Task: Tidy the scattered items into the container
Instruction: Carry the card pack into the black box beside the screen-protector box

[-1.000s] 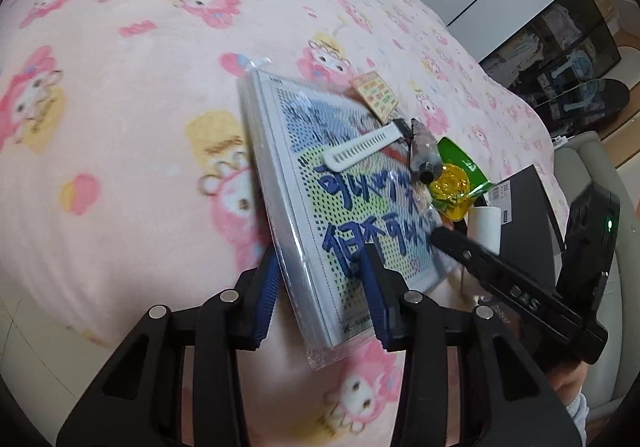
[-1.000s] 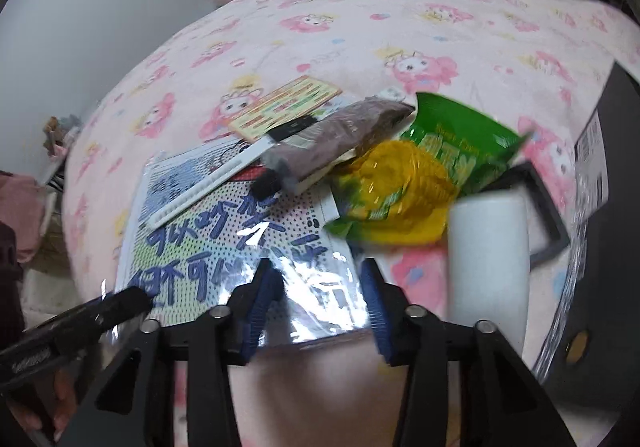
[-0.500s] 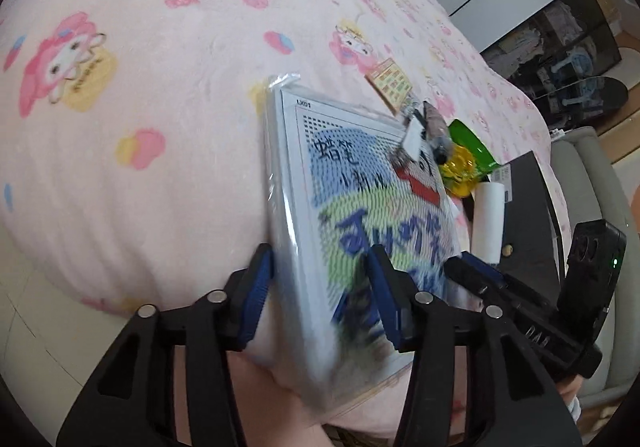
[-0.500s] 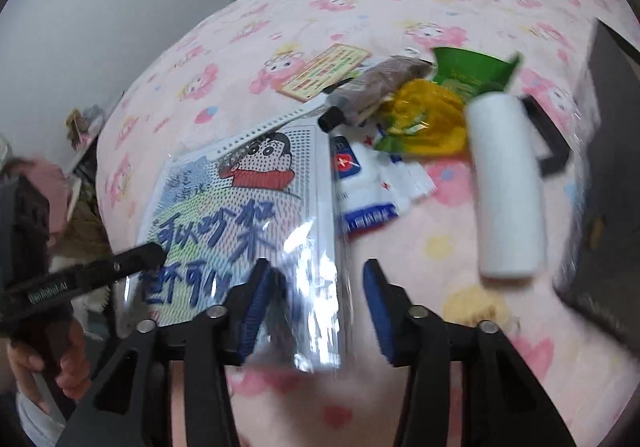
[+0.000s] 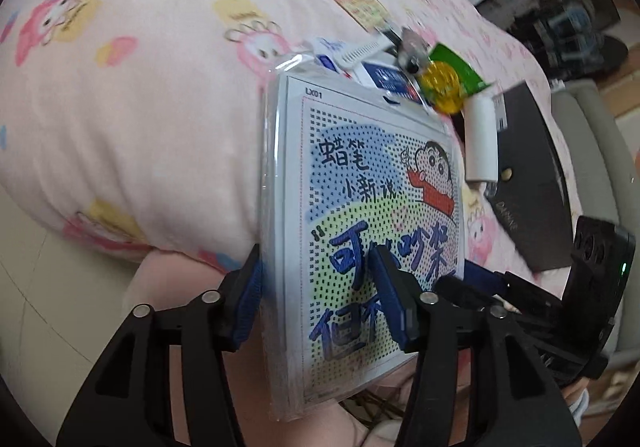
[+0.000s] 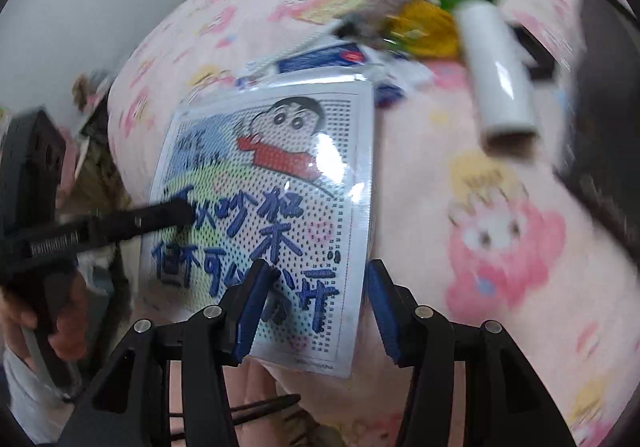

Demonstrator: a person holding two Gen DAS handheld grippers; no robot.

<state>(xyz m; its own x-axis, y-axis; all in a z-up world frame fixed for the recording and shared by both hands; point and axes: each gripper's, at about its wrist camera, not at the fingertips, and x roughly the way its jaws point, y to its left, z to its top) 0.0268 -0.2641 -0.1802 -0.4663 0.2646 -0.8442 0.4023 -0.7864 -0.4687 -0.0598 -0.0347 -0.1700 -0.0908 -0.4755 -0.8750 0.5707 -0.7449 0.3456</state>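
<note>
Flat cartoon pack (image 5: 360, 207) hanging half off the near edge of the pink blanket (image 5: 140, 107). Left gripper (image 5: 318, 301) straddling the pack's near left edge, jaws opening, pack in between, pads looking loose around it rather than clamped. Right gripper (image 6: 316, 307) at the pack's near right corner, fingers spread, one pad over the print, the other clear of the edge. Just past the pack's far end: blue-white packets (image 5: 384, 77), white comb (image 5: 360, 53), yellow-green snack bag (image 5: 444, 83), white roll (image 5: 480, 143). Black box (image 5: 528, 183) right of the pack, just beyond the roll.
</note>
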